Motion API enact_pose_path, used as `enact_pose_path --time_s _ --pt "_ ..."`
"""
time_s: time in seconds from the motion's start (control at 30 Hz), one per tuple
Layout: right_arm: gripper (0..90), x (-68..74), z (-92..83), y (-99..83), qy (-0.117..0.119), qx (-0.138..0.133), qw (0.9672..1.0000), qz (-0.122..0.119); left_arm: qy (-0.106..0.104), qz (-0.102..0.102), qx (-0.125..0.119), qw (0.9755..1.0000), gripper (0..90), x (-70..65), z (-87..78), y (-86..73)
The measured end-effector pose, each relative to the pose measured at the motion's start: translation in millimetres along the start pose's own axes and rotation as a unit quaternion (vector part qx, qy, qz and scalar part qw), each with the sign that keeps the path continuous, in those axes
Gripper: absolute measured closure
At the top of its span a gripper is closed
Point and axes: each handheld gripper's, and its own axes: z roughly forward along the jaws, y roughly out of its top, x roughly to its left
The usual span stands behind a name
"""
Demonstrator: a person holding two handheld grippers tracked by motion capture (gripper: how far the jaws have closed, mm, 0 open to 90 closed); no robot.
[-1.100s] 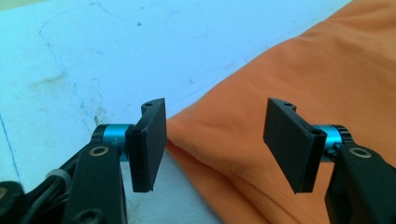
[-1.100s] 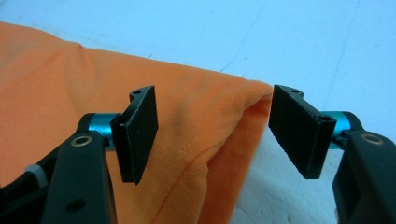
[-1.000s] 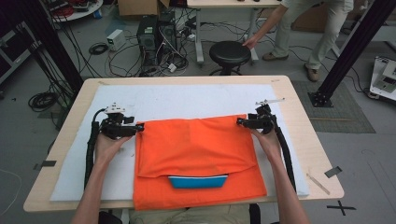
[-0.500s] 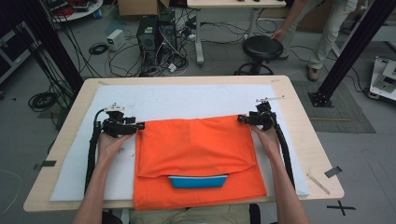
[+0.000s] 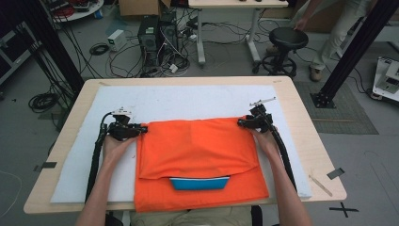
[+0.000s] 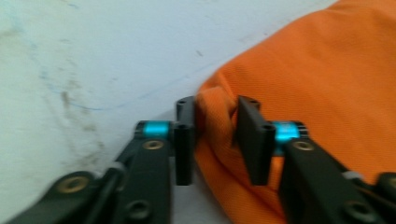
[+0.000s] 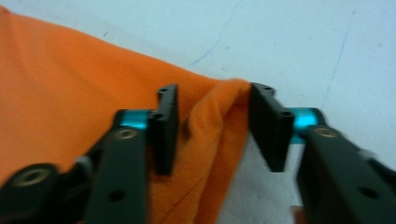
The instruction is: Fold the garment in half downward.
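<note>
**Both grippers at the far corners of a folded orange garment**

A folded orange knit-fabric garment [image 5: 197, 155] lies flat in the lower middle of the high view, its near edge reaching the table's front edge. A blue band of fabric [image 5: 200, 182] shows under the folded-over upper layer, low centre of the frame. The garment sits on a white padded mat [image 5: 188, 101] that covers most of a light wooden table [image 5: 310, 141].

The left gripper [image 6: 215, 135] is at the garment's upper-left corner in the high view [image 5: 126, 129]. Its jaws have just been closing; in the left gripper view a bunched ridge of orange cloth sits between them, both pads touching it and pinching the corner.

The right gripper [image 7: 212, 133] is at the upper-right corner in the high view [image 5: 256, 121]. Its jaws have just been closing too. In the right gripper view a raised fold of cloth stands between them, touching the pad at picture left; at the pad on picture right it meets only the upper tip, with a gap lower down, so a firm grip cannot be told.

Both forearms enter from the bottom of the high view. Behind the table, upper frame: a round black stool [image 5: 283, 42], a black computer tower [image 5: 148, 35], tangled floor cables [image 5: 174, 61], and a standing person's legs [image 5: 336, 33] at upper right.
</note>
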Motion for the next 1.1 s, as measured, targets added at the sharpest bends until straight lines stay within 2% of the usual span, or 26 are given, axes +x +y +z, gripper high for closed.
enact_pose_path --time_s 0.07,0.2,0.27,0.37,0.53,0.7,0.73,0.8,0.87,0.9,1.0,1.03,1.1 --pt "74.9 0.9 0.1 0.1 0.014 0.000 0.9999 -0.001 0.000 0.000 0.000 1.0000 78.2 -0.7 -0.3 -0.1" --pt "81.9 0.1 0.1 1.2 0.029 0.000 0.9996 -0.009 -0.006 0.016 0.018 0.9997 80.1 1.6 -3.1 5.9" --pt "82.7 -1.8 -0.5 2.1 0.031 0.000 0.9995 -0.009 -0.002 0.019 0.009 0.9998 80.1 2.4 -4.2 7.2" --pt "82.9 -2.8 -0.8 4.4 0.033 -0.001 0.9994 -0.006 0.001 0.017 0.009 0.9998 80.1 4.7 -2.9 6.7" --pt "83.3 -7.3 3.5 15.0 0.031 -0.003 0.9995 0.002 0.010 -0.001 -0.007 0.9999 80.1 11.6 1.1 5.7" --pt "83.3 -9.4 4.8 20.0 0.031 -0.005 0.9995 0.010 0.019 -0.004 -0.010 0.9998 80.1 11.7 1.9 6.6" --pt "83.3 -9.2 5.9 21.4 0.026 -0.005 0.9997 0.003 0.016 -0.012 0.000 0.9998 80.1 13.7 3.9 9.6" --pt "83.4 -9.4 6.6 21.5 0.026 -0.004 0.9996 0.005 0.016 -0.009 0.005 0.9998 80.1 15.0 4.6 13.0" --pt "83.4 -12.4 8.6 21.0 0.027 -0.007 0.9996 0.003 0.026 0.006 0.011 0.9996 80.1 15.0 8.2 24.4" --pt "83.4 -13.1 8.9 20.9 0.027 -0.005 0.9996 0.009 0.027 0.008 0.020 0.9994 80.1 16.6 10.2 27.9" --pt "83.4 -15.5 9.8 21.5 0.028 -0.008 0.9995 0.013 0.029 0.007 0.025 0.9992 80.1 19.2 14.0 33.7" --pt "83.4 -17.5 10.5 23.3 0.026 -0.010 0.9996 0.011 0.038 0.009 0.007 0.9992 80.1 20.8 15.1 36.4" --pt "83.4 -19.6 12.1 26.9 0.022 -0.010 0.9996 0.015 0.046 0.006 0.000 0.9989 80.1 23.2 16.4 36.1"
